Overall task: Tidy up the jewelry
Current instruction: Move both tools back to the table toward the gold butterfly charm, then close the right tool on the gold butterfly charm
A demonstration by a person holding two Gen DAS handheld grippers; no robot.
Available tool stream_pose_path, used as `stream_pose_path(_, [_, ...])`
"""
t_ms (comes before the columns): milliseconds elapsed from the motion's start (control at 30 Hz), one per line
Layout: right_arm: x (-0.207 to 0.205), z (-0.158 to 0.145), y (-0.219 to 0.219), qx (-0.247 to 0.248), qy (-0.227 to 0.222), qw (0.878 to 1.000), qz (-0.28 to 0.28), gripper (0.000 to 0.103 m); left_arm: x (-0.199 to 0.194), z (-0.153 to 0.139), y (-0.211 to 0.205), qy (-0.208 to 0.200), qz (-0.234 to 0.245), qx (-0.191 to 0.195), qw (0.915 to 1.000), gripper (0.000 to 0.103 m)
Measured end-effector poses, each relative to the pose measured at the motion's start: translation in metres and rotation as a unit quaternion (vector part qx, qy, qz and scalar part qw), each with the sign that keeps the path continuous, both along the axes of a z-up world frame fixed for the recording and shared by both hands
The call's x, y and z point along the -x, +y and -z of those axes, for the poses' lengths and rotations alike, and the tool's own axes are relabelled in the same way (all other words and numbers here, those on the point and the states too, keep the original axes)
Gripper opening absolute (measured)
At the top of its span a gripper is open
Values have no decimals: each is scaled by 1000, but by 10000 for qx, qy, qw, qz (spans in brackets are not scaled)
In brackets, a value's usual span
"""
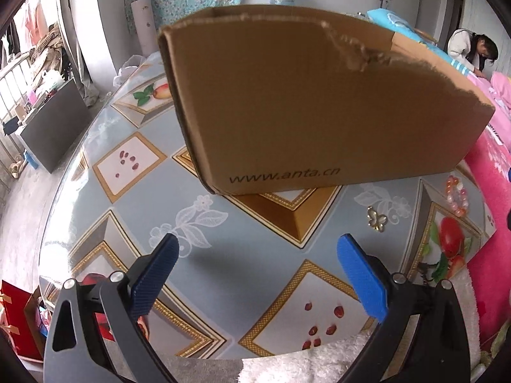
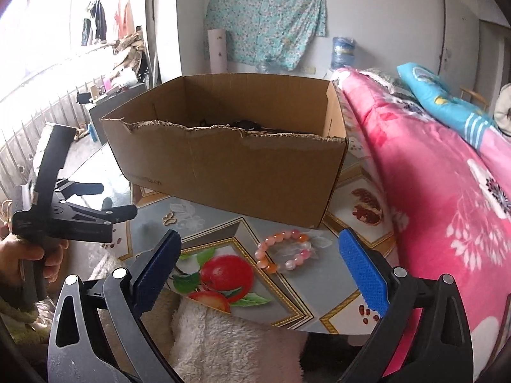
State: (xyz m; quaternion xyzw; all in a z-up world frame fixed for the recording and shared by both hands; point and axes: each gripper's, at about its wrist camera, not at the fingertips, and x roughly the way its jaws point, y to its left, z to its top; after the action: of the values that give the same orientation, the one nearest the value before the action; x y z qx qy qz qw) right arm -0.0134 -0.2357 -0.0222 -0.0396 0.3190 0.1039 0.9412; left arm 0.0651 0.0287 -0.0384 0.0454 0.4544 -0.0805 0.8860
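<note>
As both handheld grippers hover over the near edge of a table (image 2: 357, 236) covered in a fruit-patterned cloth, the right gripper (image 2: 258, 271) has its blue-padded fingers spread wide, holding nothing. Just beyond them, a pink-and-orange beaded bracelet (image 2: 286, 250) lies flat on the cloth, near the front right corner of the box. The left gripper (image 1: 257, 274) is likewise spread wide and empty; in the right wrist view it shows at the left, gripped by a hand (image 2: 30, 263). Farther left of the bracelet, a small gold butterfly brooch (image 1: 378, 220) rests on the cloth, apart from the beads. Behind both pieces stands an open cardboard box (image 2: 230, 166) with a torn front rim, dark items inside that cannot be made out. A pink floral quilt (image 2: 440, 191) rises along the table's right side. At the far right, a person (image 1: 469, 52) bends over.
</note>
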Motion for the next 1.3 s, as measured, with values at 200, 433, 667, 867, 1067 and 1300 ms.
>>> stream_pose_path(200, [-9,9,8,-96,191,9995,-231,95,-3,5,-7,-20,3,-46,10000,97])
stream_pose_path(433, [-18,15,19,-306,344,9975,-530,95,1,7,-8,-64,66,-44,9999,97])
stream_pose_path(667, [-31,14,41,-230,273,9933,-1103,82,-5,6,-2,148,397,-78,9991,97])
stream_pose_path(867, [-50,25,68,259,469,9816,-1834,59,-5,7,6,69,595,-51,9982,97])
stream_pose_path(1067, [-73,37,79,346,910,9661,-2392,42,-6,7,5,35,689,-51,9976,97])
stream_pose_path(1300, [-85,41,91,522,1122,9496,-2881,35,-1,9,9,12,766,-47,9970,97])
